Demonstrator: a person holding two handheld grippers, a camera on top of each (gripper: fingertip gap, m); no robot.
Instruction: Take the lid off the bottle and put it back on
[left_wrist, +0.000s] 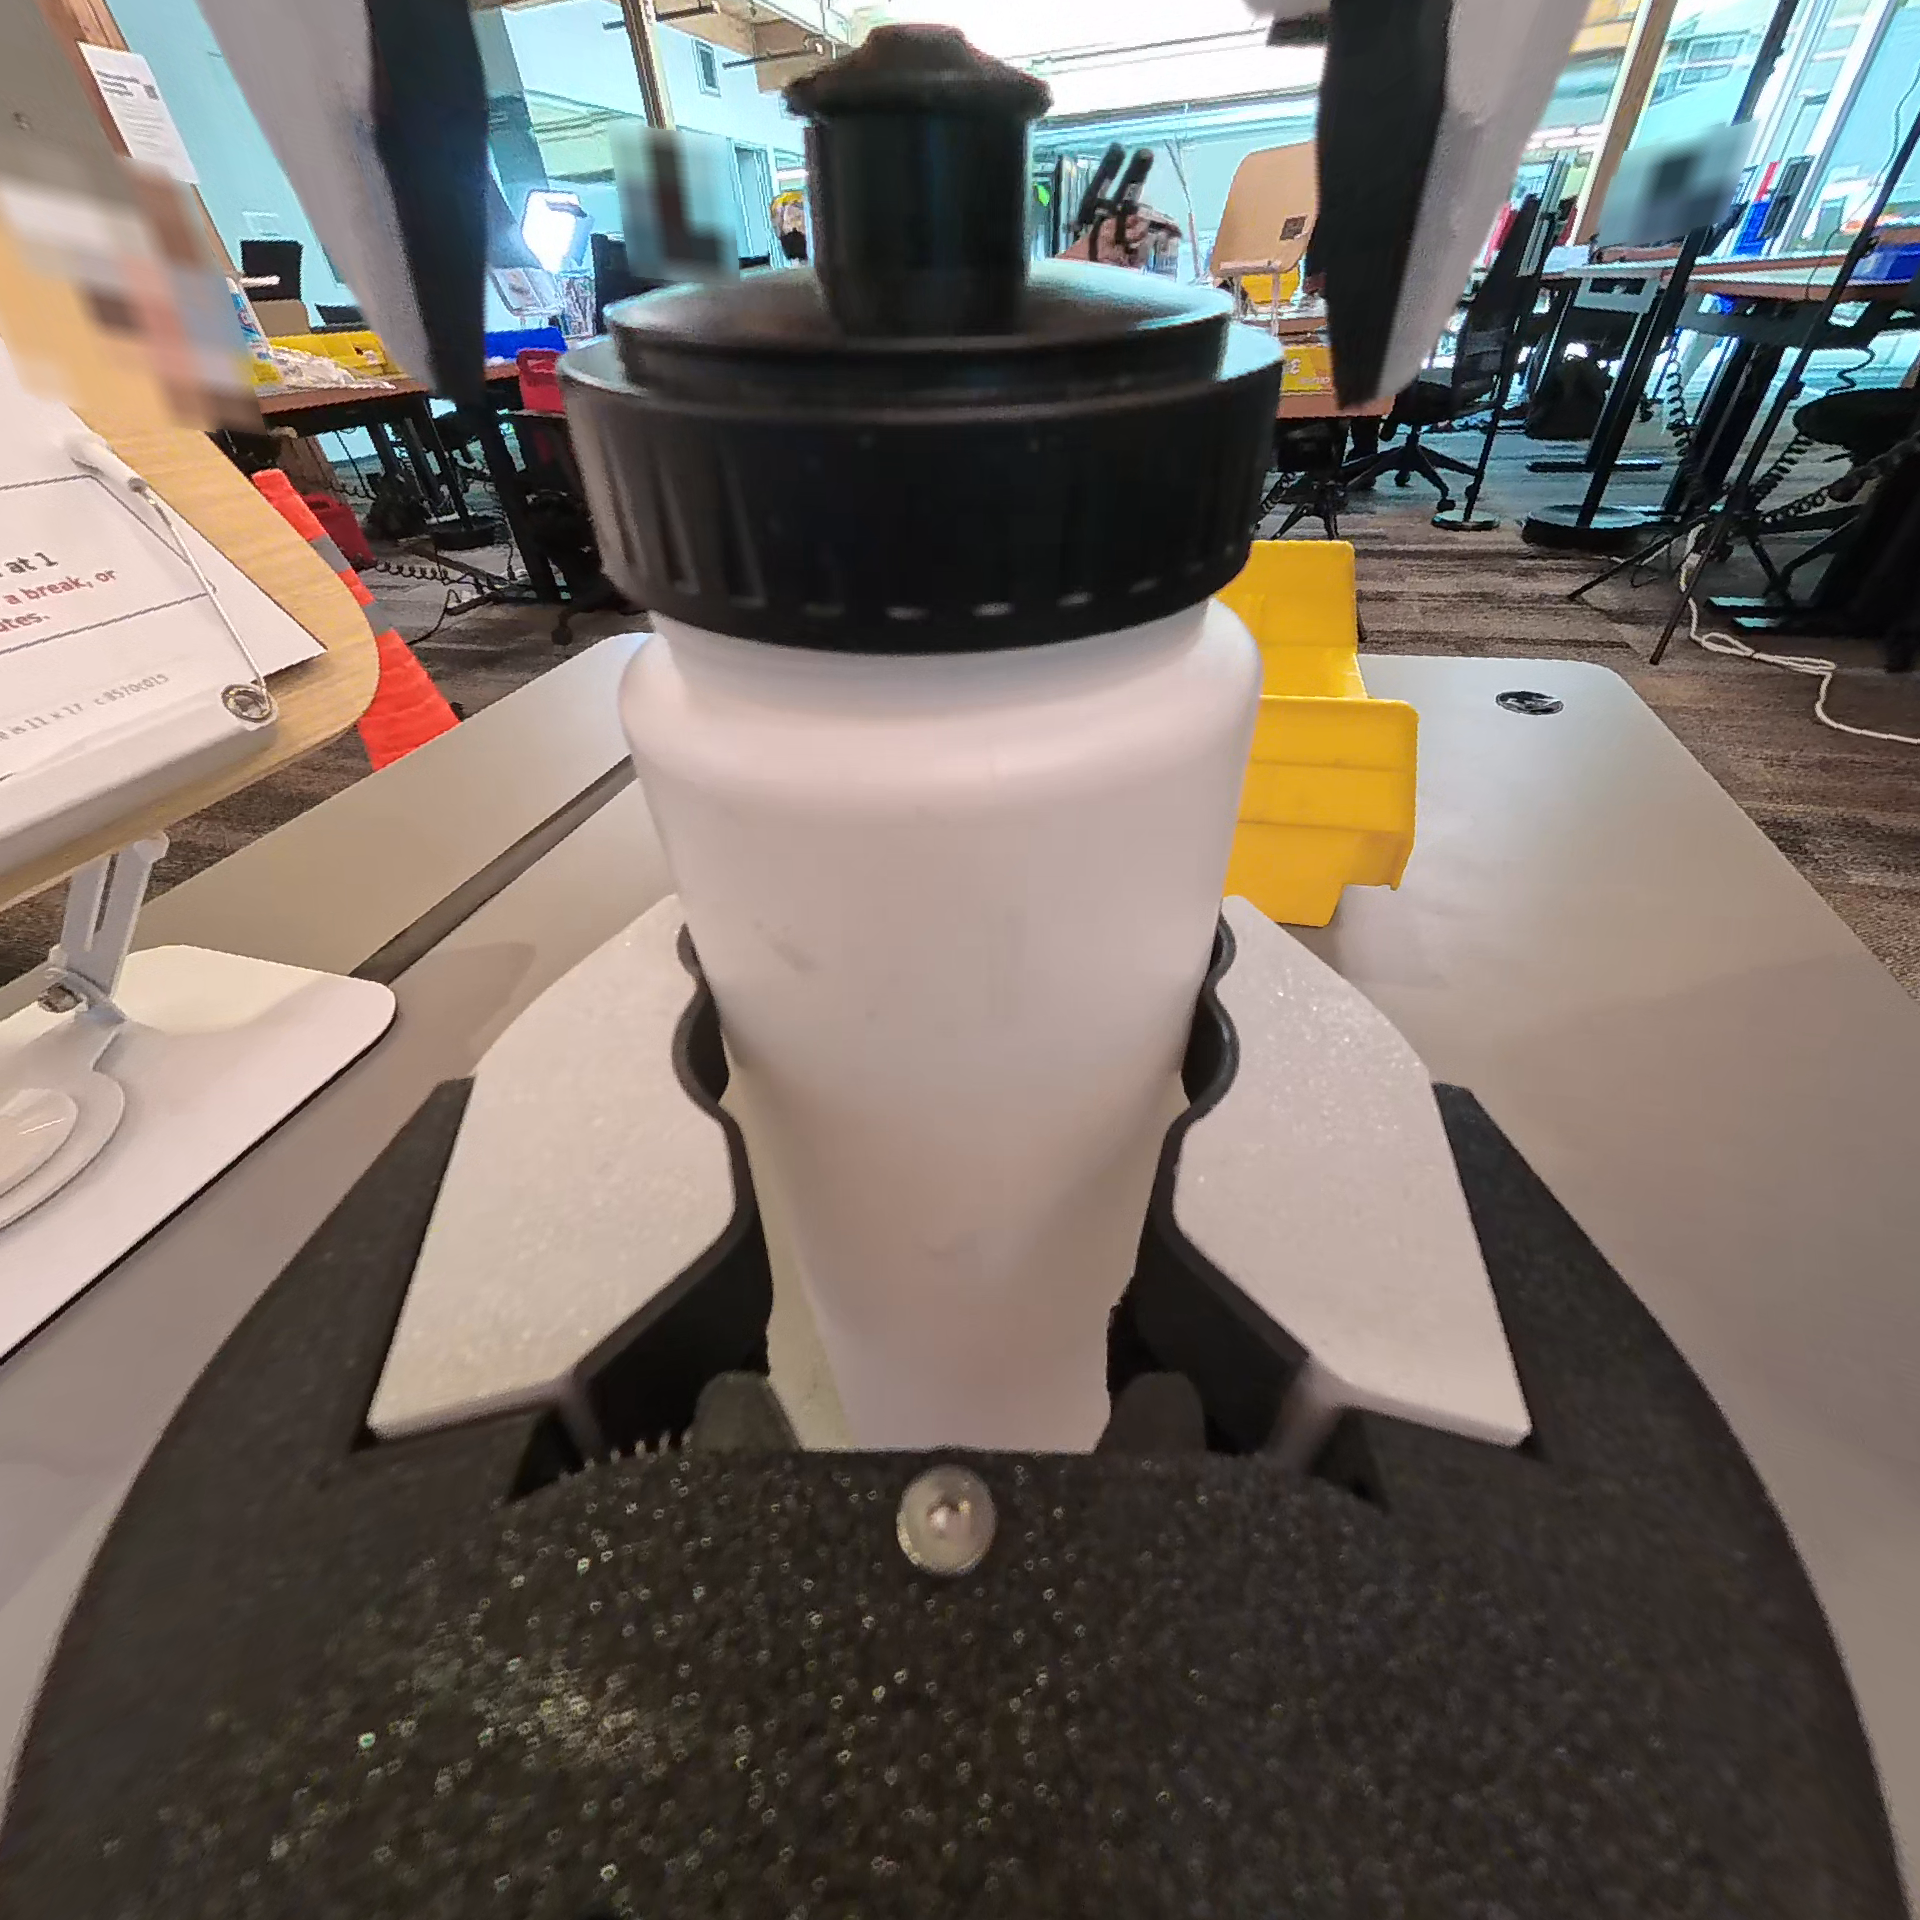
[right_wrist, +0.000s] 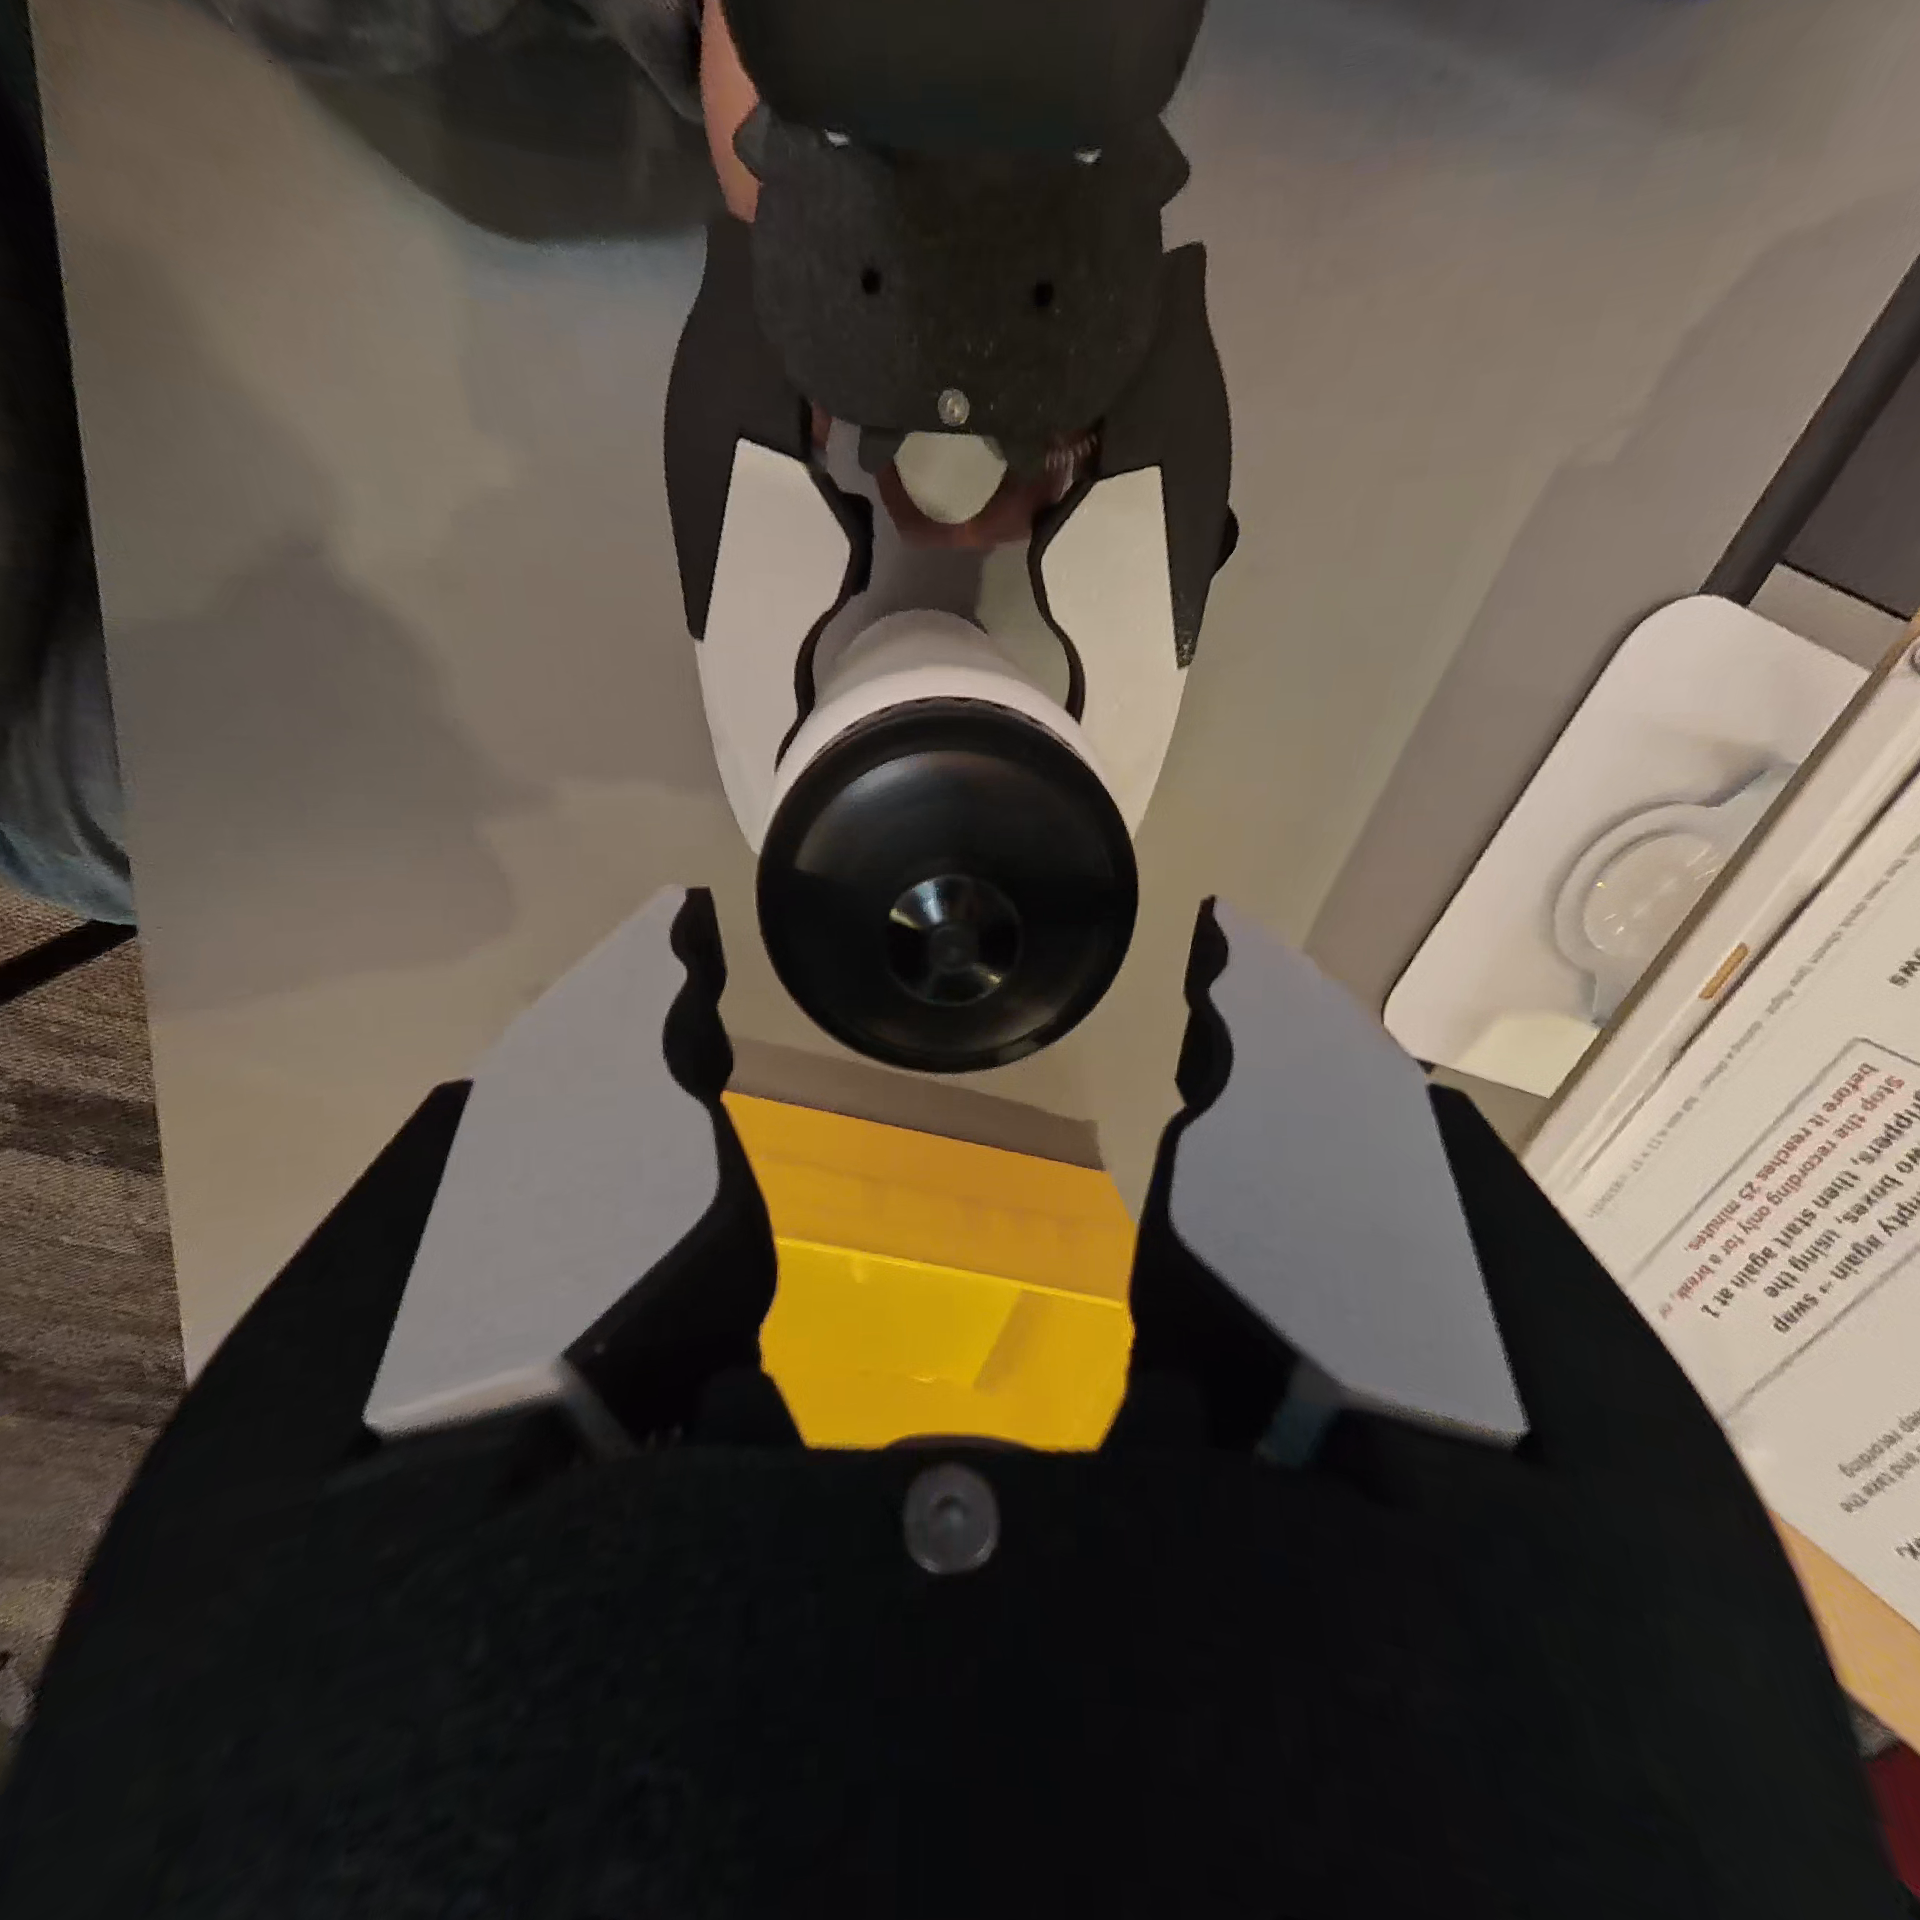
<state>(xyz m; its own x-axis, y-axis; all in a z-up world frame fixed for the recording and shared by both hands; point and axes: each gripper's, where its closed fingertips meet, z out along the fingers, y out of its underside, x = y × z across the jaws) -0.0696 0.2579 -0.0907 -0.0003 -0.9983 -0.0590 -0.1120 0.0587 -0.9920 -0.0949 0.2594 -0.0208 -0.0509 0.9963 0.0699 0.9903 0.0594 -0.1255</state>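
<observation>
White plastic fills the left wrist view: the bottle stands upright, pinched at its body between the left gripper fingers, its black lid screwed on. Above, the right gripper's fingers hang spread to either side of the spout. Behind sits a yellow bin on the grey table.

Right wrist view — looking down, the right gripper is spread wide, the lid just beyond its tips, untouched.
</observation>
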